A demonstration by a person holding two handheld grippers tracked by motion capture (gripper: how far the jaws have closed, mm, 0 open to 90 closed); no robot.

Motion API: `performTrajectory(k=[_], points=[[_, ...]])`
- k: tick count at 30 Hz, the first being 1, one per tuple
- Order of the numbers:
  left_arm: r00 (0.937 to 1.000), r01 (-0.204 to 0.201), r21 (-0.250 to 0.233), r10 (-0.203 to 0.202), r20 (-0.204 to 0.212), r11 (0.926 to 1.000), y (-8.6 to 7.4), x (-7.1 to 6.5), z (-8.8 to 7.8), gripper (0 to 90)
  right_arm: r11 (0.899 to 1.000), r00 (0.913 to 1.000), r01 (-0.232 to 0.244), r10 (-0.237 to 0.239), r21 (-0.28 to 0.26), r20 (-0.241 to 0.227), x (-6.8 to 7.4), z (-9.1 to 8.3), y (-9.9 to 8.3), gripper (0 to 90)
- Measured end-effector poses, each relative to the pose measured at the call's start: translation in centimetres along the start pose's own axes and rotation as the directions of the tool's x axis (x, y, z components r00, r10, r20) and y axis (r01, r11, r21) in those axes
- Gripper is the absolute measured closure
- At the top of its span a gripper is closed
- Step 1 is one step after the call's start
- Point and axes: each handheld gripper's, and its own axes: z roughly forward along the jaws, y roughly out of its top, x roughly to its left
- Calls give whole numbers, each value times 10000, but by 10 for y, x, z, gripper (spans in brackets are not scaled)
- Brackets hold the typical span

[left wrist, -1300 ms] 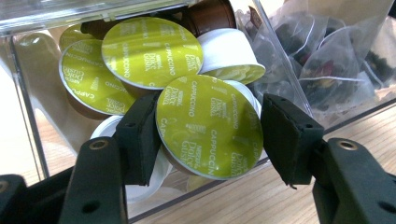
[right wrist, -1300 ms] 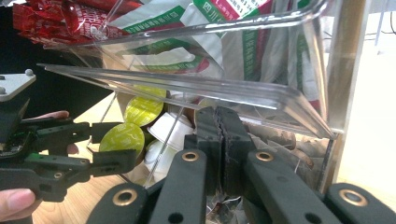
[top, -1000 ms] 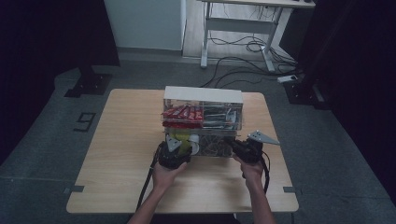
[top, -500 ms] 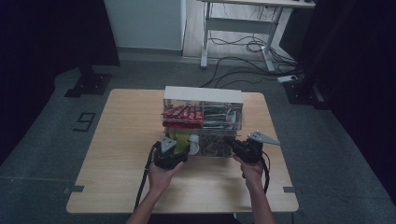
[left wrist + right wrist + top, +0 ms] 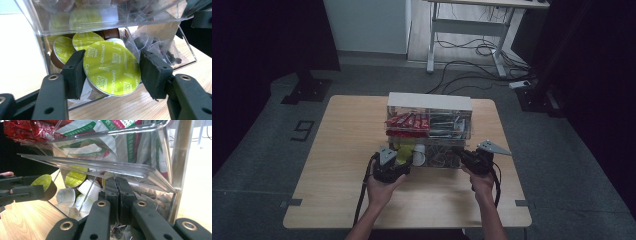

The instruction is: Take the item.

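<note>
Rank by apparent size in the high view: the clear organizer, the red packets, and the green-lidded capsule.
1. clear organizer
2. red packets
3. green-lidded capsule, smallest; the left claw partly hides it, so its full extent is unsure.

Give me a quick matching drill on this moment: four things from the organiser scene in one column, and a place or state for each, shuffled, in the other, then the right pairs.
Things:
1. green-lidded capsule
2. right gripper
3. red packets
4. white capsules

Places or states:
A. fingers pressed together, nothing between them, at the open lower drawer
B. lying in the upper tier of the clear organiser
C. clamped between the fingers of the left gripper, in front of the drawer
D. lying in the lower drawer

Pairs: 1-C, 2-A, 3-B, 4-D
</note>
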Motion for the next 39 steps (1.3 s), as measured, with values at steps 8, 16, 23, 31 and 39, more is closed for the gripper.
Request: performTrajectory(k=[8,16,23,31,39], points=[[10000,49,-84,-50,-61,10000,0,4,-7,406,10000,10000,14,-14,11,29,0,0,0,872],[9995,165,-130,-168,-254,9998,-2,12,-15,406,10000,9999,76,-77,22,97,1,0,0,877],[9993,226,-78,-228,-288,9997,-6,16,-20,406,9999,9998,120,-120,21,149,1,-1,1,888],[9989,243,-143,-248,-394,9996,-6,20,-27,406,9999,9998,131,-131,5,127,1,-2,1,890],[9977,374,-188,-384,-562,9991,-8,30,-37,407,9999,9999,104,-104,3,115,1,-3,1,890]])
